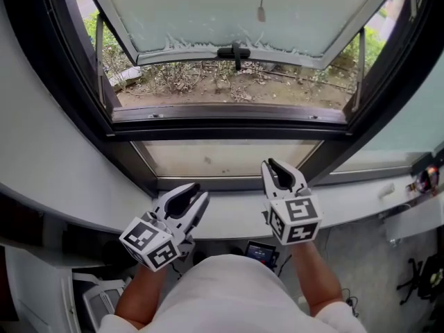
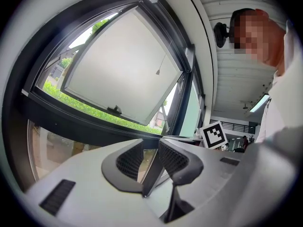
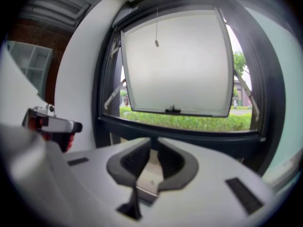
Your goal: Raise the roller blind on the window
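White pull cord at upper centre; blind itself out of view above, seemingly raised. Lower in frame, near sill: left gripper fairly wide, right gripper narrow, both empty. Next, if needed: reach up, pinch cord.

Dark-framed window set in a white wall. Upper sash is frosted and swung outward at the bottom on side stays, with a black handle at its lower edge. Fixed pane below it, above a white sill. Outside: bare soil and shrubs, grass, full daylight. Floor grey. Ceiling white and slatted, with one strip light lit. Brick wall to one side.
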Motion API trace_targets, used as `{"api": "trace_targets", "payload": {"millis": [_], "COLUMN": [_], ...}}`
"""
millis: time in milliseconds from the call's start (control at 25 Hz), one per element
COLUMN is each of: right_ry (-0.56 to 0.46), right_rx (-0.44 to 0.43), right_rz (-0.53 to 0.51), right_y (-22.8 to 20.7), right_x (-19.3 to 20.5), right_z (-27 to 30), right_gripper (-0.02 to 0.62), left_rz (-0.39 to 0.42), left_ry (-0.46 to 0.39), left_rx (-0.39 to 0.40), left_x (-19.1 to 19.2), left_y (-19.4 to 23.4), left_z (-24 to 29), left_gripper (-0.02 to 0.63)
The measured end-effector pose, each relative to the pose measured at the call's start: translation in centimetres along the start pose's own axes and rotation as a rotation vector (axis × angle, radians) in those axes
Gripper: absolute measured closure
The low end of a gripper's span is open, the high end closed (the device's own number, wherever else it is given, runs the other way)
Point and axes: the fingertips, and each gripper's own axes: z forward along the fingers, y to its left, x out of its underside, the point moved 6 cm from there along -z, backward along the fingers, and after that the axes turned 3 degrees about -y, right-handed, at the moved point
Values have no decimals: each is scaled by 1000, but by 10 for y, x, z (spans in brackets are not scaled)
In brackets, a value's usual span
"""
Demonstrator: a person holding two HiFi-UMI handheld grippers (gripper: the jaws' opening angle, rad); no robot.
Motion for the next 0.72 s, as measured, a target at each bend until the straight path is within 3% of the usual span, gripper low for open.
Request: {"api": "trace_targets", "payload": {"millis": [720], "right_ry": [50], "right_rx": [-3], "right_rz": [45], "right_y": [27], "right_x": [34], "right_z": [-1], "right_gripper": [535], "left_rz": [-43], "left_ry": [47], "left_rx": [27], "left_x": [13], "left_y": [14], "left_z": [-11], "left_gripper": [520]}}
